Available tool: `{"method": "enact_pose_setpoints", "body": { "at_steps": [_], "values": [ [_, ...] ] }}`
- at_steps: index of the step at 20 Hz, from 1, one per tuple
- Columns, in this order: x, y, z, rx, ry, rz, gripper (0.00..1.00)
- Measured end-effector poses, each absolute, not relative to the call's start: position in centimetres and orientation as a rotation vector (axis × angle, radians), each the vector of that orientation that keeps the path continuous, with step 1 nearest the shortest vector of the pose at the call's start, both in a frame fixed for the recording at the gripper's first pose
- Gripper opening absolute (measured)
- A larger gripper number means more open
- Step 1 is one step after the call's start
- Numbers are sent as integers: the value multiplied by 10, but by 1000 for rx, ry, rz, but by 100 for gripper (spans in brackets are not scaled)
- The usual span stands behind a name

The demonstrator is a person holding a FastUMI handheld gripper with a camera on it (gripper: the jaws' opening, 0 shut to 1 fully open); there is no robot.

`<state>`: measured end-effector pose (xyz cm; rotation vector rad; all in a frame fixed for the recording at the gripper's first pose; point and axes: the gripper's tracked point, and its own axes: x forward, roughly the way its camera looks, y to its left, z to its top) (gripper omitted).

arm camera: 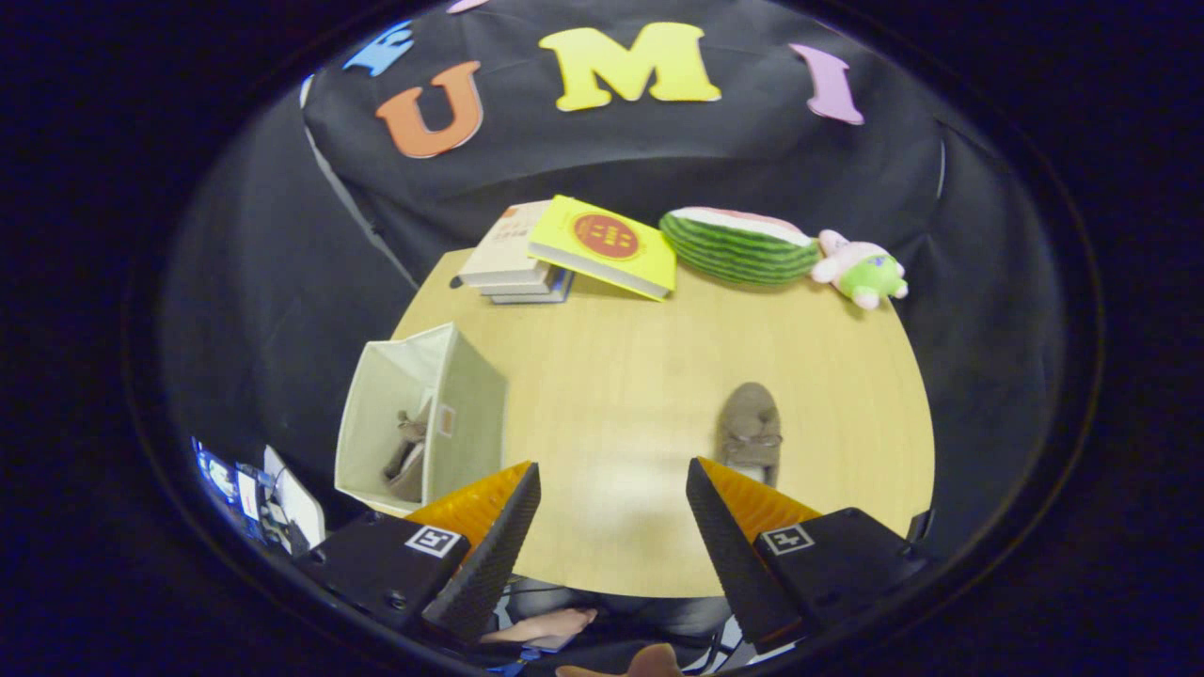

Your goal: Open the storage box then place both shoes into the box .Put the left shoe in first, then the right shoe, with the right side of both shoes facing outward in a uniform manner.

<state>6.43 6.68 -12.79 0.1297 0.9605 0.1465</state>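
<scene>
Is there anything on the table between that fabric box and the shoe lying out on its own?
No. In the gripper view, only bare wooden table separates the storage box from the loose shoe. The gripper is open, holding nothing.

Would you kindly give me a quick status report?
Gripper open, empty, above the table. One shoe inside the open storage box. Second shoe on the table, just ahead of the fingers. Nothing blocking.

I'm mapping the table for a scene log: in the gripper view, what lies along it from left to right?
Storage box with a shoe inside → stack of books → yellow book → loose shoe → watermelon toy → plush toy. The gripper hangs open, holding nothing.
</scene>
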Motion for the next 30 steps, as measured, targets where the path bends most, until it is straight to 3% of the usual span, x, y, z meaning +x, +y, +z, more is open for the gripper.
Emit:
{"method": "enact_pose_setpoints", "body": {
  "at_steps": [7,17,21,23,28,30],
  "values": [
    [53,-41,-223,102,1143,60,100],
    [79,-62,-318,161,1291,53,99],
    [90,-61,-333,208,1324,53,91],
    [92,-56,-334,238,1331,64,83],
    [92,-66,-338,240,1323,-19,24],
    [90,-66,-337,254,1318,-34,7]
  ]
}}
